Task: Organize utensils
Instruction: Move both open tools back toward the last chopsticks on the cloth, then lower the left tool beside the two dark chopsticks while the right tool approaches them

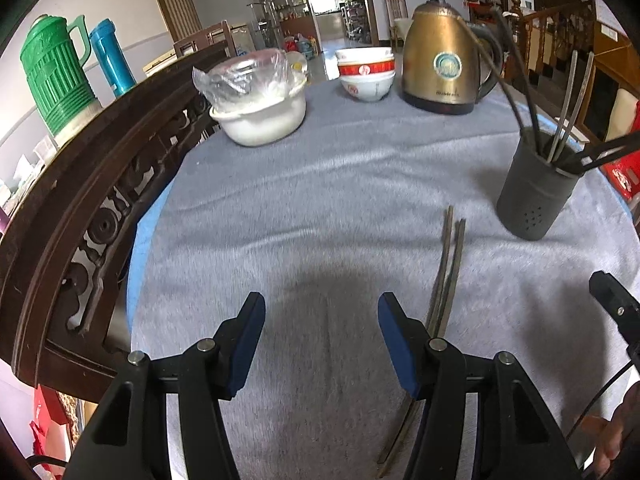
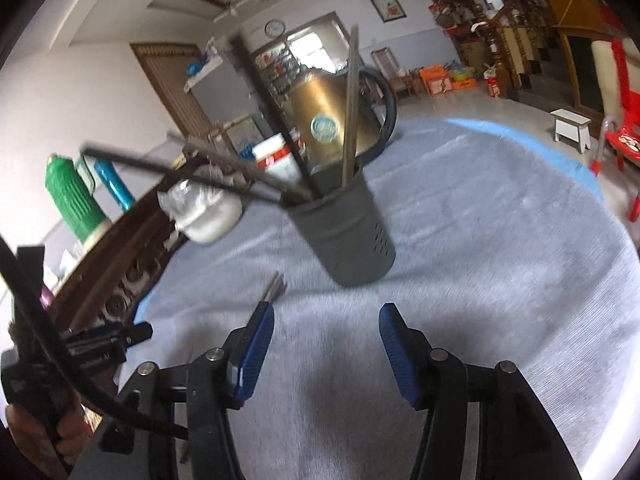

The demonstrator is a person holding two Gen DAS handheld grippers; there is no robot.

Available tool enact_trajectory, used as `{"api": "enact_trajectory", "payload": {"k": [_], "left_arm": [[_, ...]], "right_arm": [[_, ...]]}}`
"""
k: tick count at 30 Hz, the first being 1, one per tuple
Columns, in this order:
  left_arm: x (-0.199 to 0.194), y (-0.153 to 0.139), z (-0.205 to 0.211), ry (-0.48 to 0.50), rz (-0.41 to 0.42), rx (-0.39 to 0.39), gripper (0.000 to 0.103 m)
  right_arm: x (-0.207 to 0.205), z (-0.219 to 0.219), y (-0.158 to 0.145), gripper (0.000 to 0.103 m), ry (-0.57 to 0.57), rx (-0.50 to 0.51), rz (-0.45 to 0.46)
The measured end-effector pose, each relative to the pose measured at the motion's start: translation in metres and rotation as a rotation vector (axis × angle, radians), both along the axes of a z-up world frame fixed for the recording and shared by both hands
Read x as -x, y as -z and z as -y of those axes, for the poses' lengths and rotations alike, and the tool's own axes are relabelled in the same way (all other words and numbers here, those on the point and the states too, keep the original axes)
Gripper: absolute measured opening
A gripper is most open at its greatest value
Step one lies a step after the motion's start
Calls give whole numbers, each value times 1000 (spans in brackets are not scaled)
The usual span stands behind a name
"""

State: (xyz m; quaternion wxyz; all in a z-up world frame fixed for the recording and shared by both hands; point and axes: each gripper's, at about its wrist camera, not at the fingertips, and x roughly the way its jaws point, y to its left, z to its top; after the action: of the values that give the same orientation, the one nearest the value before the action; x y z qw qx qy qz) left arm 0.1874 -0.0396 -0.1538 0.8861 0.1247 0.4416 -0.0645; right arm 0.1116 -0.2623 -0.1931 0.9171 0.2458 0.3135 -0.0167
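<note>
left gripper, jaws apart and empty, hangs over the grey cloth-covered table; right gripper is likewise parted and empty. just right of the left gripper lies a pair of dark slender chopsticks, not yet stowed. beyond stands the dark grey perforated cylindrical holder, already holding several utensils; the gold metal kettle stands farthest.

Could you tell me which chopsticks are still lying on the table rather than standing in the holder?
The brown pair lying flat on the grey cloth, before the dark holder; the others stand inside it.
</note>
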Motion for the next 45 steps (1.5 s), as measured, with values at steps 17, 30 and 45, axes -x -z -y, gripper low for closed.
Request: {"api": "enact_trajectory", "payload": {"k": [17, 30, 45], "left_arm": [[2, 48, -9, 14, -103, 20, 60], [7, 69, 5, 88, -172, 88, 60], [20, 64, 32, 207, -212, 148, 60]], "right_arm": [[-9, -5, 34, 58, -19, -31, -90], [-5, 12, 44, 59, 1, -133, -39], [-7, 25, 52, 59, 25, -212, -38]]}}
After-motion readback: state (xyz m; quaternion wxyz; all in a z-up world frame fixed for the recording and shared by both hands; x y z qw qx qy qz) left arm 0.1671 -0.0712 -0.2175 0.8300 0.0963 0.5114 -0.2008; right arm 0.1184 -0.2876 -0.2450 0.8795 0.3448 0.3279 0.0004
